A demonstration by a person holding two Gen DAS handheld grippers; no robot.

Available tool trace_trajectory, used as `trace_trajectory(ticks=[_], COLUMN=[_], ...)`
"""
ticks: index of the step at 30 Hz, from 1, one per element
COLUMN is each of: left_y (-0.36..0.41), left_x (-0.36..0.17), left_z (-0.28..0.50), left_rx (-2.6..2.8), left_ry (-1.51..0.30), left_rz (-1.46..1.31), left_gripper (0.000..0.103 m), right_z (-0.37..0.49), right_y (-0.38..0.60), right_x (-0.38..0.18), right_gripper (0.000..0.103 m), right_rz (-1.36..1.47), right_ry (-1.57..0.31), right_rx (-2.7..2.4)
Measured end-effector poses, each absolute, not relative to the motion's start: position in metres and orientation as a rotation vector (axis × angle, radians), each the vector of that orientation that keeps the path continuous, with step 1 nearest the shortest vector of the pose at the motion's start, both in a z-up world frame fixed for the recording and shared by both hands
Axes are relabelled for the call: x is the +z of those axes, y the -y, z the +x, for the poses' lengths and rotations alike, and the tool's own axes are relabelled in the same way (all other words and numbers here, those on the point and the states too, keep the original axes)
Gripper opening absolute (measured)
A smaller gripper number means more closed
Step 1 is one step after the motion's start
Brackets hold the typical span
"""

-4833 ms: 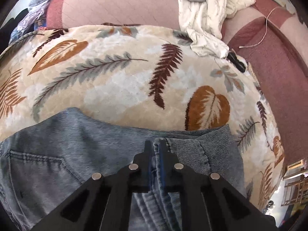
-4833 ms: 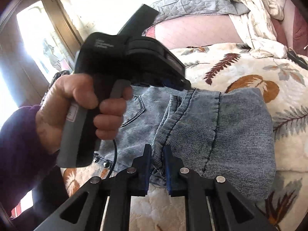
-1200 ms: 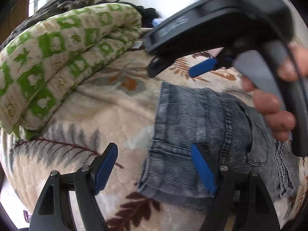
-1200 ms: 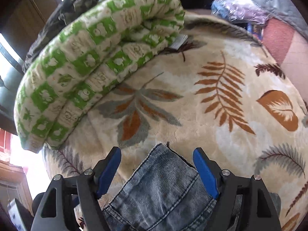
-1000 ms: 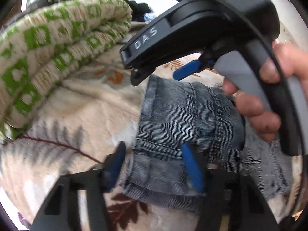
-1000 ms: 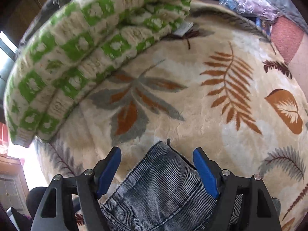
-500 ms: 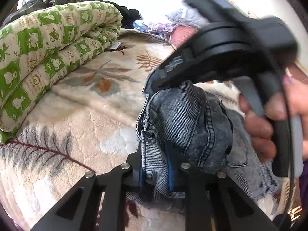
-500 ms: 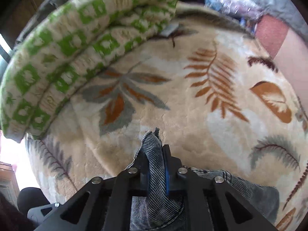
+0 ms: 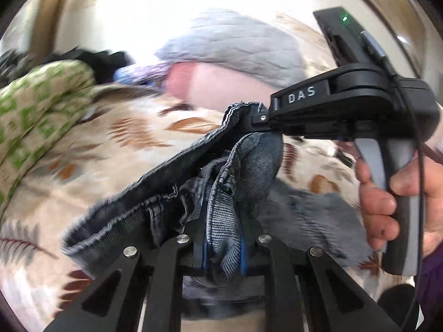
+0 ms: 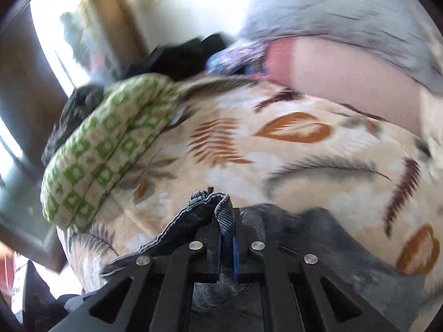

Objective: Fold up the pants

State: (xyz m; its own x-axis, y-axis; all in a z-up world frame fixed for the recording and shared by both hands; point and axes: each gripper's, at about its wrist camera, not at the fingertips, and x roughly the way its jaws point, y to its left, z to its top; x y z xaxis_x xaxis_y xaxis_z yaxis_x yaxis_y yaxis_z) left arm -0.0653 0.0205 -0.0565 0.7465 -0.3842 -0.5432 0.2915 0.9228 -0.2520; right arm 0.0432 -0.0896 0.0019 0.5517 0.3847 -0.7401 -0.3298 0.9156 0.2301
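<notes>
Left gripper (image 9: 223,238): I have its jaws clamped on a thick bunch of denim; they have just been closing, and the cloth is pinched between the blue pads.
Right gripper (image 10: 226,238): my jaws here are pressed together on a thin fold of the hem, which pokes up just past the tips. In the left wrist view I see this same tool's black body, marked DAS, with cloth caught at its nose.
Pants (image 9: 249,166): blue-grey jeans, lifted off the bed at both gripped spots. A frayed hem edge hangs stretched between the two tools; the rest sags onto the blanket below.
Right hand (image 9: 387,202): fingers wrapped round the grey trigger and handle, a purple sleeve at the frame edge.
Leaf-print blanket (image 10: 304,166): cream with rust and grey leaves, covering the bed under the jeans.
Green-patterned quilt (image 10: 105,149): rolled up, lying on the blanket to the left, well apart from the jeans.
Grey quilted cover (image 10: 346,8): at the far side, above a pink sheet (image 10: 346,69).
Sharpness: both views are smeared, so I cannot tell finer details.
</notes>
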Motion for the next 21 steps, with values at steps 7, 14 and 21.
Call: trace_trajectory(ticks=[7,14,21], left_y=[0.091,0.153,0.141], left_x=[-0.051,-0.069,-0.061], left_z=[-0.094,-0.135,-0.135], left_rx=[-0.565,-0.729,-0.765], left_ry=[-0.605,-0.603,-0.638], left_rz=[0.041,0.283,0.305], left_gripper=[0.017,0.034,0.034], right_z=[0.005,-0.008,-0.013], right_y=[0.218,0.344,0.464], right_x=[0.004,-0.036,-0.083], right_gripper=[0.006,0.006,0.006], right_rz=[0.294,0.542,0.826], right_ry=[-0.795,-0.752,-0.72], right_rx=[0.288,0.137,0.031])
